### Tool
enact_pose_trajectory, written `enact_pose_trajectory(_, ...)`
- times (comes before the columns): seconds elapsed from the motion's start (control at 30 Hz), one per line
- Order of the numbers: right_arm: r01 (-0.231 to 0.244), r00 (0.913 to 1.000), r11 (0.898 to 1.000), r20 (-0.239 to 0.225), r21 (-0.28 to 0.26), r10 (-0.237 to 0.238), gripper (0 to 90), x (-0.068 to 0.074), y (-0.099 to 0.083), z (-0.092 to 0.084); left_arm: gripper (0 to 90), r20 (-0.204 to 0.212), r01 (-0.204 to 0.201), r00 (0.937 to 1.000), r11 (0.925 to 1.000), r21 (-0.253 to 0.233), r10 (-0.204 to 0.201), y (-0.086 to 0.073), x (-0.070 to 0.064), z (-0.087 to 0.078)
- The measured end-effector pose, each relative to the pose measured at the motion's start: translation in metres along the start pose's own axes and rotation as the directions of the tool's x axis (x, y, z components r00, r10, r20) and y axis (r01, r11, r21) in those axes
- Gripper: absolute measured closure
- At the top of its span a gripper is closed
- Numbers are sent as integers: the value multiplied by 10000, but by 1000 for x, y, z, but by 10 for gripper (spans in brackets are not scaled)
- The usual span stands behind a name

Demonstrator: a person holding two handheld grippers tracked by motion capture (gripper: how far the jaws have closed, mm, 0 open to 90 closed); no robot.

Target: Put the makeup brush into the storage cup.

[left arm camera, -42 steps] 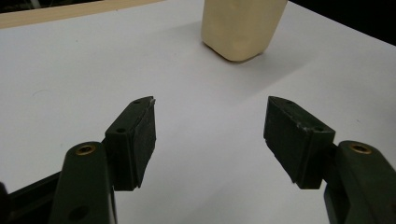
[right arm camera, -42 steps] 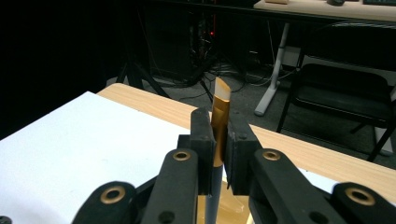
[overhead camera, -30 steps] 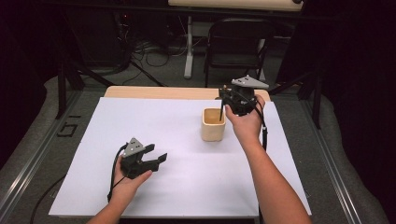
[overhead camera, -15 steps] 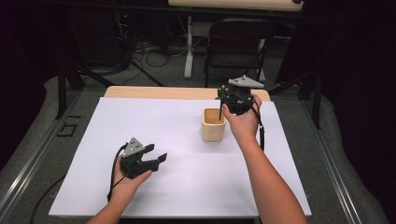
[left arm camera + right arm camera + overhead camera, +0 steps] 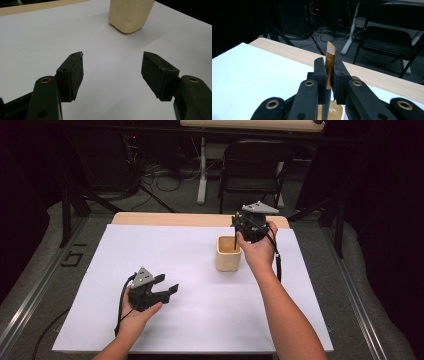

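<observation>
A cream-coloured cup (image 5: pixel 228 255) stands on the white sheet (image 5: pixel 190 255) right of centre. My right gripper (image 5: pixel 237 223) hovers just over the cup's far right rim, shut on a thin brush (image 5: pixel 234 241) whose dark handle reaches down into the cup. In the right gripper view the brush (image 5: pixel 330 56) stands upright between the jaws of my right gripper (image 5: pixel 329 68), gold ferrule and white slanted tip on top, with the cup (image 5: pixel 334 110) below. My left gripper (image 5: pixel 167 288) rests near the front left, open and holding nothing. The left gripper view has my left gripper (image 5: pixel 112 67) aimed toward the cup (image 5: pixel 130 15).
The white sheet covers most of a wooden table (image 5: pixel 170 218), whose bare strip shows along the far edge. A black folding chair (image 5: pixel 255 162) and floor cables (image 5: pixel 165 180) lie beyond it. Open sheet lies between the two grippers.
</observation>
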State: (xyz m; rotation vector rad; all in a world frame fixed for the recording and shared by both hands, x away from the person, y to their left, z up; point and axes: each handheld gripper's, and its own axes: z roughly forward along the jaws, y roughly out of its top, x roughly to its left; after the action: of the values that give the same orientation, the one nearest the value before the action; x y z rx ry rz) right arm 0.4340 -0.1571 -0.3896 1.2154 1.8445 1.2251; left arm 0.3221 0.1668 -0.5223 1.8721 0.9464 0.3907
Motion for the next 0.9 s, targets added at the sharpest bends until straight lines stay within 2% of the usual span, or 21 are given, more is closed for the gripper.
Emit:
enact_pose_trajectory(0.33, 57, 10000, 9997, -27, 231, -57, 836, -2, -5, 8, 345, 15, -14, 10000, 10000, 15, 14, 0, 0, 0)
enact_pose_trajectory(0.9, -148, 9998, 9987, 115, 489, 142, 836, -5, -17, 19, 345, 21, 45, 10000, 10000, -24, -45, 0, 0, -1)
